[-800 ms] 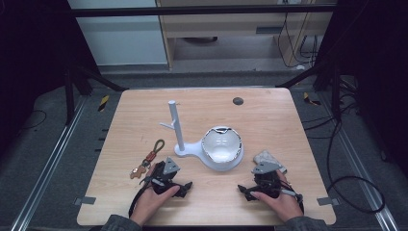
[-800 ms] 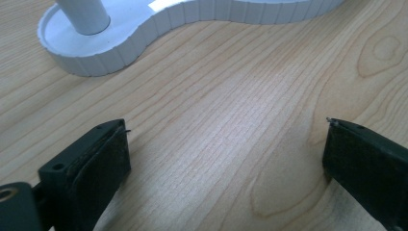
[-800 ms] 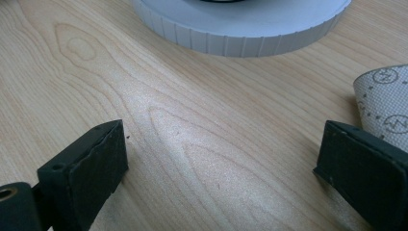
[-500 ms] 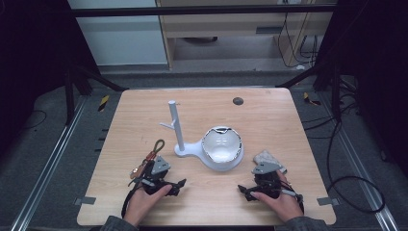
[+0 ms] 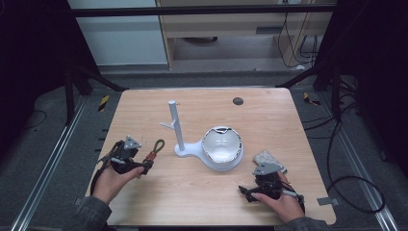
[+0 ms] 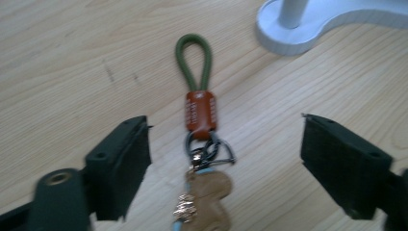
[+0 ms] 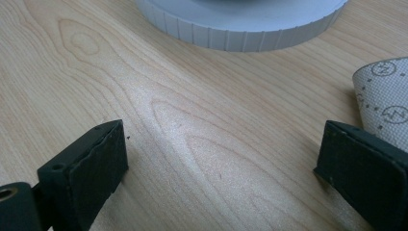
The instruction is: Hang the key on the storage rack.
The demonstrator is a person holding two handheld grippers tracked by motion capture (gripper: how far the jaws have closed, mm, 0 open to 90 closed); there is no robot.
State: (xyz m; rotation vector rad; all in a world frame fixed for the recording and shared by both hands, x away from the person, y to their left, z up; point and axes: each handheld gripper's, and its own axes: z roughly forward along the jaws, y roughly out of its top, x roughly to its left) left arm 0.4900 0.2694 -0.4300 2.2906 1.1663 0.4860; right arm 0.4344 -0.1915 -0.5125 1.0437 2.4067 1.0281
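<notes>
Approach step: left gripper (image 6: pixel 223 163) jaws wide apart, straddling the keychain (image 6: pixel 201 144) flat on the table (image 5: pixel 192 197), just left of the white stand (image 5: pixel 179 144), nothing gripped. Right gripper (image 7: pixel 221 168) open, empty, near the stand's dish. Next move, I'd judge: lower and close on the leather tab.

The only readable sign is on the pale patterned cloth (image 7: pixel 385 103) at the right edge of the right gripper view: small round emblems are printed on it, each with what looks like a letter "N" inside, between rows of little dots. The orange leather tab of the keychain (image 6: pixel 200 111) carries stamped marks in the left gripper view, but they are too blurred to read.
</notes>
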